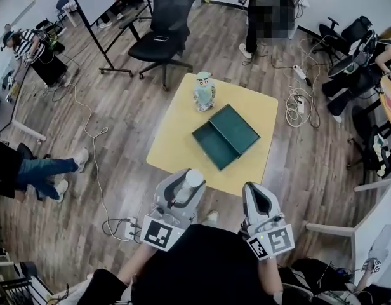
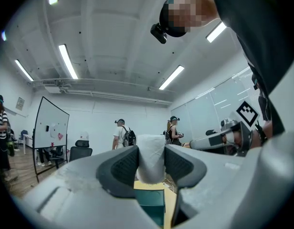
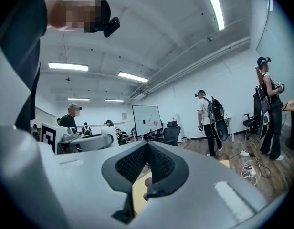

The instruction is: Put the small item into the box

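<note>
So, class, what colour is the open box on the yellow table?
Dark teal-green. The box shows best in the head view.

Table (image 1: 176,146): square, pale yellow top, seen standing on a wood-plank floor (image 1: 119,126). Two things are recorded on the top.

1. A dark green box (image 1: 214,147) is laid open near the middle, turned cornerwise to the table edges. Its lid (image 1: 235,127) is laid flat just beside it, on the far right side, and touches it along one long edge.
2. A small teal and white figurine (image 1: 204,91) is stood upright near the far edge, apart from the box and lid.
</note>
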Demonstrator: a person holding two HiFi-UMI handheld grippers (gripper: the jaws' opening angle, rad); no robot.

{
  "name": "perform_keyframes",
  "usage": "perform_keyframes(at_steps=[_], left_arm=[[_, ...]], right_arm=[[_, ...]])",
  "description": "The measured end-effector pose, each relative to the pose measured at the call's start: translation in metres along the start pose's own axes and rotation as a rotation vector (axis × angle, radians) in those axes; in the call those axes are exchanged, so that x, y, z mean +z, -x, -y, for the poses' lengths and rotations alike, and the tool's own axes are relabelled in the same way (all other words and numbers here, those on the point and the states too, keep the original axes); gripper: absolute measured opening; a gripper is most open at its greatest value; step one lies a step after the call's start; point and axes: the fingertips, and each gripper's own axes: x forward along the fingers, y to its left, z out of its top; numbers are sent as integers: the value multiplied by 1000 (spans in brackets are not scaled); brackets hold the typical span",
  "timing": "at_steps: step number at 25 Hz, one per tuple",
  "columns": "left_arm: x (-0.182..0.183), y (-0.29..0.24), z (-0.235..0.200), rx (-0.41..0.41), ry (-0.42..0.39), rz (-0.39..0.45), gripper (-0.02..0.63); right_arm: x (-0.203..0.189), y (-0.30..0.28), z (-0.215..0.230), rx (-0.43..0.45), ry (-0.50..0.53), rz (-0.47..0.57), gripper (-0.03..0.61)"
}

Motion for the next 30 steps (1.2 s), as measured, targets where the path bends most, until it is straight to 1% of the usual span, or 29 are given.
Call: perform_keyframes(at_steps=[2, 5, 8, 11, 14, 21, 24, 27, 30], left_arm=[[-2, -16, -8, -45, 20, 1, 175], [-3, -44, -26, -122, 18, -7, 175], [1, -72, -47, -208, -17, 15, 175], [-1, -94, -65, -275, -29, 33, 175], [2, -110, -80, -348, -66, 75, 175], [-17, -133, -105, -475, -50, 103, 175], [-30, -144, -108, -529, -31, 93, 175], [-51, -153, -108, -567, 31, 23, 175], [-68, -161, -104, -612, 46, -21, 175]], right_arm=[[3, -8, 9, -47, 8, 1, 3], [9, -25, 22, -123, 2, 7, 3], [14, -45, 30, -187, -11, 6, 3], [13, -63, 37, -251, -6, -1, 3], [12, -81, 37, -307, -6, 0, 3], [4, -114, 31, -418, 13, -5, 3], [2, -121, 33, -468, 14, -4, 3], [-3, -126, 36, -504, 2, -13, 3], [-11, -128, 39, -534, -13, -40, 3]])
